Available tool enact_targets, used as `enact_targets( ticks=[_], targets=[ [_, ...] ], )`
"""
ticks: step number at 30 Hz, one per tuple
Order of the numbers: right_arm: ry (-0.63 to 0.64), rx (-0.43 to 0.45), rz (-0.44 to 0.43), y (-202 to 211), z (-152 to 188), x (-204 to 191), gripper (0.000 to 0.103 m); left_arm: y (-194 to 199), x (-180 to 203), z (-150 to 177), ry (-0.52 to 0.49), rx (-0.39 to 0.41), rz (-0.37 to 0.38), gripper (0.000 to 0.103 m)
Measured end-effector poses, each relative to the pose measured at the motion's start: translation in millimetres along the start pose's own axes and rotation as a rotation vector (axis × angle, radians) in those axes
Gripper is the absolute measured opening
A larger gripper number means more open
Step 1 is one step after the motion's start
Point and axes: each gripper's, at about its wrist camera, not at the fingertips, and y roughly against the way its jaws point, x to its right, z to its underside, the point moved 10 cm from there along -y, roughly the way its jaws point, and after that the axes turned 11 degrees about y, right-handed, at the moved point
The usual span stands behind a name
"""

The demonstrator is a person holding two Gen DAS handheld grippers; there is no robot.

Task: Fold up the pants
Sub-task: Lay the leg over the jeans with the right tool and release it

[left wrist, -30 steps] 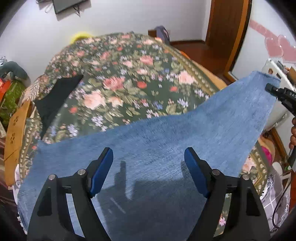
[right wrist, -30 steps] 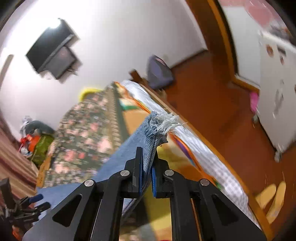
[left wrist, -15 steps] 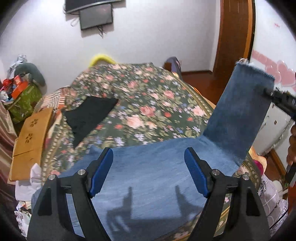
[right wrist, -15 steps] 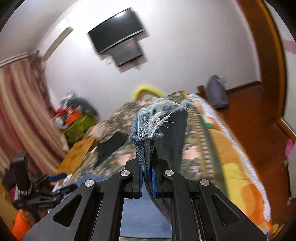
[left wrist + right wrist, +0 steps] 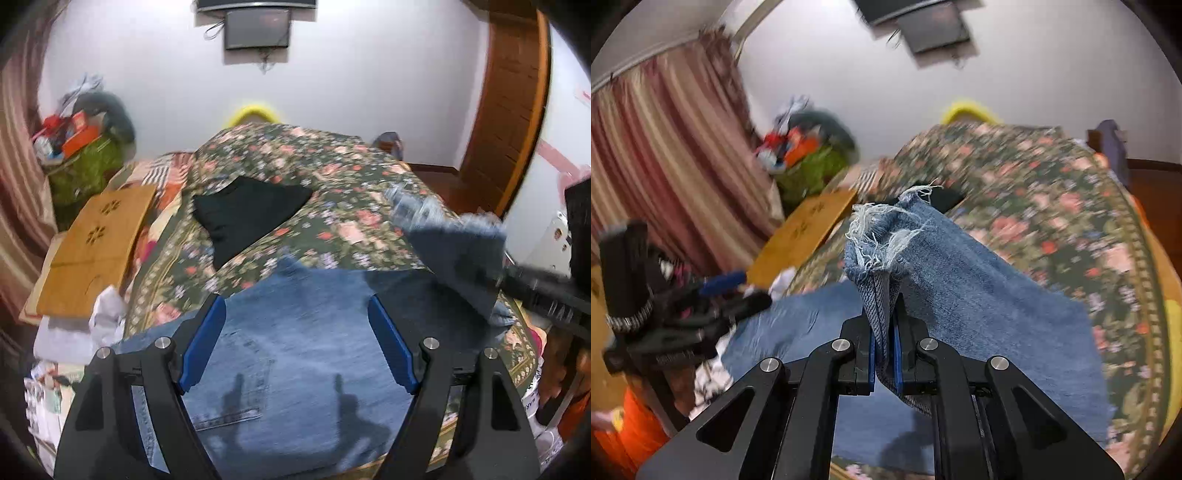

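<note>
- A pair of blue denim jeans (image 5: 295,332) lies spread across the near end of a bed, on a dark green floral bedspread (image 5: 332,177).
- One frayed leg hem (image 5: 882,236) is lifted off the bed and bent back over the rest of the jeans.
- The right tongs (image 5: 884,354) are clenched on that hem, with a bunched fold of denim pinched between the blue pads and white threads sticking out above them.
- In the left wrist view the raised leg appears at the right, blurred, hanging from the dark body of the right tongs.
- The left tongs (image 5: 295,343) are released, their blue fingers (image 5: 203,347) spread wide above the seat of the jeans and gripping nothing; a back pocket with stitching shows just below them.
- A black garment (image 5: 247,218) lies on the bedspread beyond the jeans, apart from them.
- A light wooden board (image 5: 96,251) rests at the bed's left edge, with crumpled white cloth near it.
- A dark screen (image 5: 258,29) hangs on the white wall behind the bed.
- A striped curtain (image 5: 665,155) hangs to the left, and a brown wooden door (image 5: 513,110) stands to the right.
</note>
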Motion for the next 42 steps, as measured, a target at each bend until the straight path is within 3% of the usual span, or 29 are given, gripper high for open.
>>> enact_targets(
  ticks=[4,10,13,17,22,27,30,35,42],
  targets=[
    [0.031,-0.131,-0.039,-42.7,32.9,-17.0,0.007,-4.0,-22.6,6.5,0.05,-0.025,-0.009,0.08],
    [0.043,-0.267,-0.077,-63.4,76.9,-20.8,0.013,-14.2,-24.8,11.9,0.071,-0.058,-0.003,0.08],
    [0.034,-0.275,-0.098,-51.9,75.5,-17.5,0.026,-16.6,-11.7,9.1,0.05,-0.06,0.007,0.08],
    [0.013,-0.234,-0.096,-26.1,64.6,-0.4,0.03,-21.1,17.2,-0.3,0.003,-0.051,0.028,0.08],
    [0.013,-0.163,0.044,9.7,44.4,53.9,0.047,-38.6,59.1,-5.8,-0.05,-0.071,0.08,0.077],
    [0.0,-0.17,0.161,14.1,40.9,109.0,0.048,-74.6,105.0,9.7,-0.132,-0.152,0.111,0.059],
    [-0.03,-0.218,0.176,-1.6,56.7,129.1,0.048,-101.0,123.3,28.3,-0.177,-0.218,0.103,0.058],
    [-0.052,-0.342,0.147,-34.1,105.3,135.3,0.049,-140.7,120.7,65.6,-0.235,-0.314,0.006,0.058],
    [-0.063,-0.286,0.131,-15.0,125.4,129.3,0.051,-132.4,115.0,76.5,-0.246,-0.28,-0.01,0.058]
  ],
)
